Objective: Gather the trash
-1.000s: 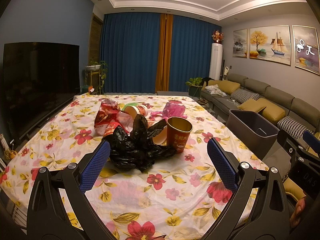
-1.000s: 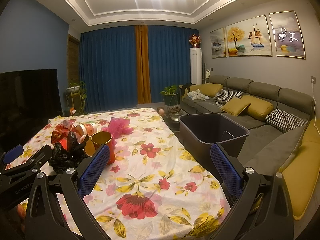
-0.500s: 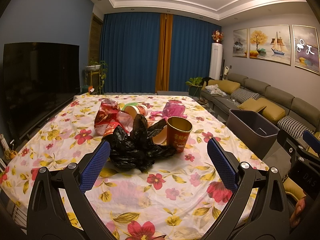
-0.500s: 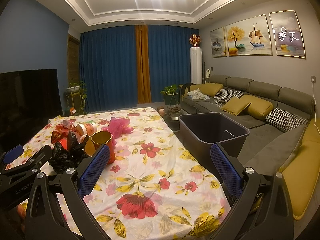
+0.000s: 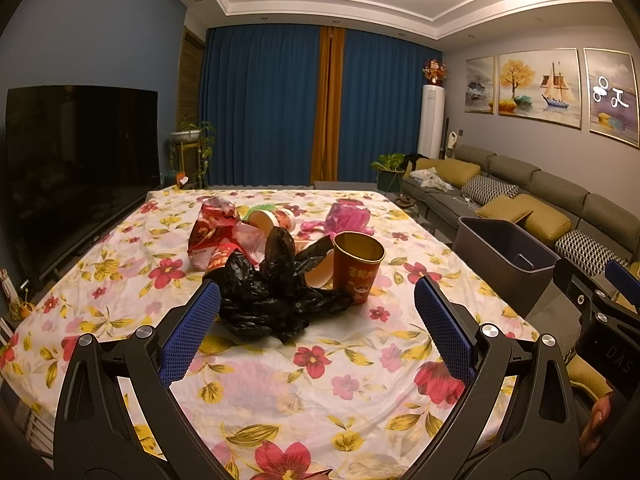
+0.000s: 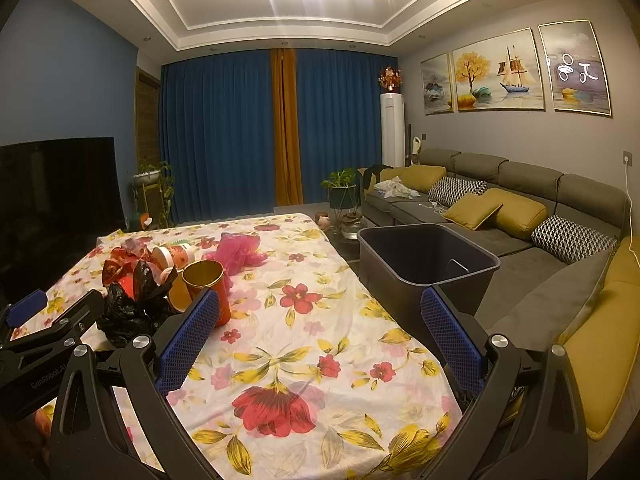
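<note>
Left tongs (image 5: 316, 330) and right tongs (image 6: 320, 334) both spread wide, empty, above the floral counter (image 5: 256, 392). Trash heap mid-counter: black bag (image 5: 272, 300) touching red cup (image 5: 358, 266). Dark bin (image 6: 428, 264) beside counter's right edge.

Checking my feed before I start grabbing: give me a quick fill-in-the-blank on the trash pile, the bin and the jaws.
1. The crumpled plastic bag nearest the left gripper is ____ in colour.
2. The red and gold paper cup stands ____.
3. The dark bin sits between the table and the ____.
4. Both grippers' jaws, the right gripper included, are ____.

Missing words: black; upright; sofa; open
</note>
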